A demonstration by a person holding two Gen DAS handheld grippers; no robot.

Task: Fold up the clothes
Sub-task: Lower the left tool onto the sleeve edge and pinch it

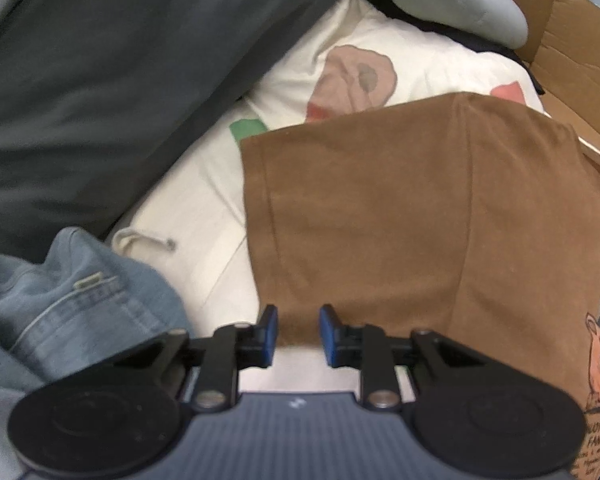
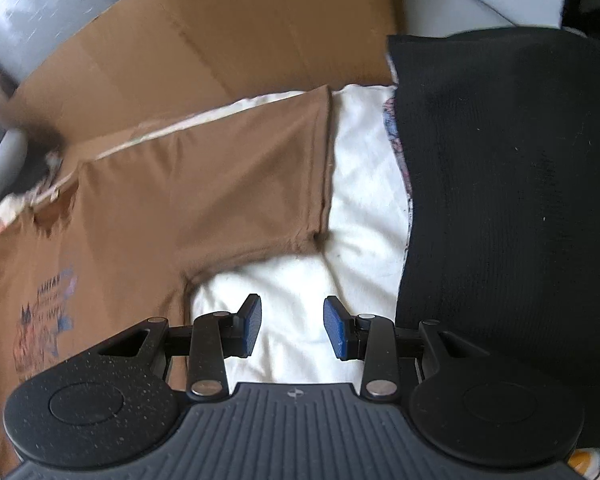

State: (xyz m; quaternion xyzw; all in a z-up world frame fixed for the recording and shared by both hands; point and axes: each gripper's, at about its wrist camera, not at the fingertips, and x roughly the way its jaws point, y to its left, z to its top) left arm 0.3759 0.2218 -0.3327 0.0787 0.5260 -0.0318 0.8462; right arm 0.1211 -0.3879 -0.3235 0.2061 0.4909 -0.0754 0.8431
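A brown T-shirt [image 1: 420,208] with an orange and black print lies spread on a white patterned sheet [image 1: 204,216]. My left gripper [image 1: 298,330] is open, its blue pads [image 1: 270,328] just over the near edge of the shirt's left sleeve, holding nothing. In the right wrist view the same brown shirt [image 2: 160,200] lies at the left with its other sleeve stretched out. My right gripper [image 2: 292,326] is open and empty above the white sheet [image 2: 300,312], just right of the shirt's armpit.
A denim garment [image 1: 72,300] lies at lower left and a dark grey cloth [image 1: 112,80] at upper left. A black knit garment [image 2: 508,200] lies to the right of my right gripper. Flattened cardboard [image 2: 220,32] lies behind the shirt.
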